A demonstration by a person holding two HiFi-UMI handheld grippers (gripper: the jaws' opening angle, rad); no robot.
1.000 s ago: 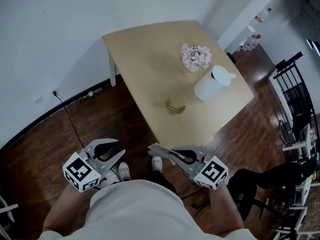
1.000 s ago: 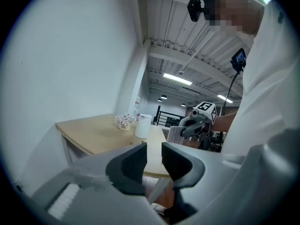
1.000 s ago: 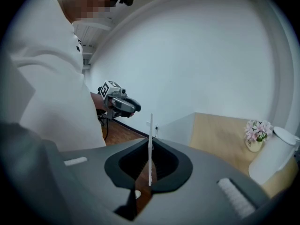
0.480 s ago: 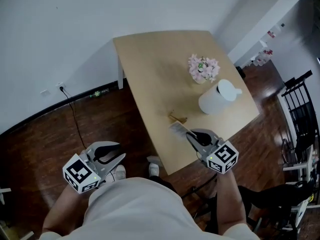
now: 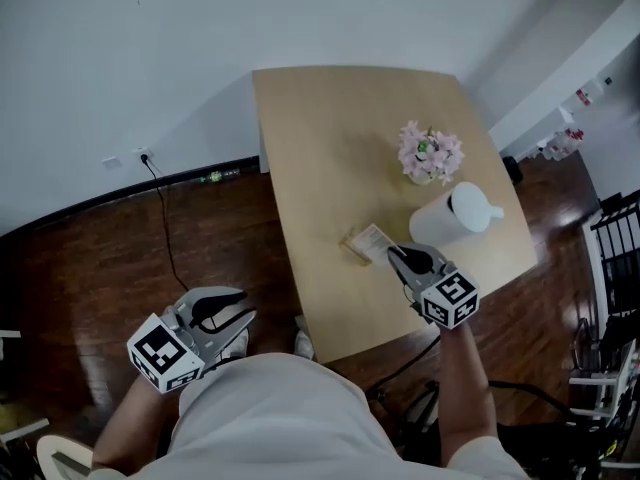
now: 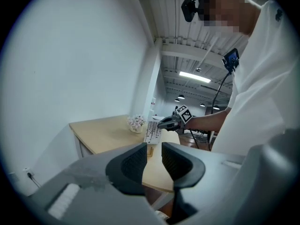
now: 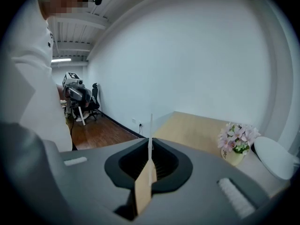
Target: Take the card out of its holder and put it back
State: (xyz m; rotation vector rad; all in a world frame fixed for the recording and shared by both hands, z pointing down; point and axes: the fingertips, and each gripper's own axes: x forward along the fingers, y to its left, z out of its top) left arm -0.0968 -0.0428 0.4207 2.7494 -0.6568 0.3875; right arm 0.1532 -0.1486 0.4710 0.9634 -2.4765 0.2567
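A small wooden card holder (image 5: 352,249) lies near the middle of the light wooden table (image 5: 330,118). My right gripper (image 5: 393,254) is shut on a white printed card (image 5: 373,238), which it holds right at the holder; I cannot tell whether the card sits in the slot. In the right gripper view the card (image 7: 150,130) stands edge-on between the shut jaws of the right gripper (image 7: 150,150). My left gripper (image 5: 236,311) hangs low over the dark wood floor by my left side, open and empty. From the left gripper (image 6: 154,154) I see the card (image 6: 152,131) and the right gripper (image 6: 165,122) in the distance.
A vase of pink flowers (image 5: 430,154) and a white lidded pitcher (image 5: 455,218) stand just beyond the holder on the right. A cable (image 5: 165,230) runs from a wall socket across the floor. Black chair frames (image 5: 620,238) stand at the far right.
My right gripper has carried the card from near my body, over the floor, forward onto the table to the holder. The left gripper has stayed where it was.
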